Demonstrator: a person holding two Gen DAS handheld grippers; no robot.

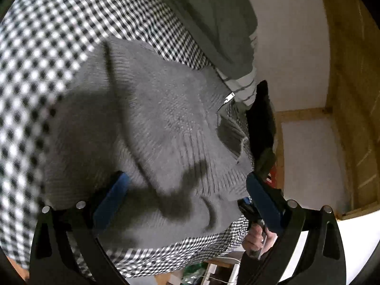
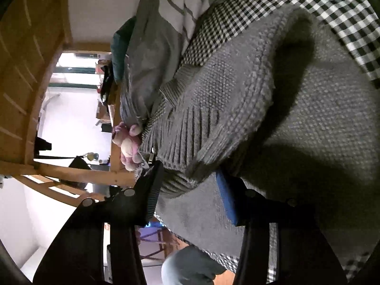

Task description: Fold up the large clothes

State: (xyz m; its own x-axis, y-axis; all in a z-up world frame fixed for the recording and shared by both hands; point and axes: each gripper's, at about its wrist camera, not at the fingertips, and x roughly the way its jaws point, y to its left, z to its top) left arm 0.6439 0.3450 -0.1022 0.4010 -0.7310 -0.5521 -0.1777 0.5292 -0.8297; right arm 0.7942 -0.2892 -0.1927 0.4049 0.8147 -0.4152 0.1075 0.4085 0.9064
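Chunky grey ribbed knit sweater (image 1: 166,118) lies bunched on black-and-white gingham cloth (image 1: 47,47); left gripper (image 1: 187,194) and right gripper (image 2: 190,187) both spread wide.

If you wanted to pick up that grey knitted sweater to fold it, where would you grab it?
I'd take the ribbed hem edge of the grey knitted sweater, coming in from the bed's open side. That edge is thick, lies on top of the checked cover, and faces the right gripper, whose open fingers already straddle it.
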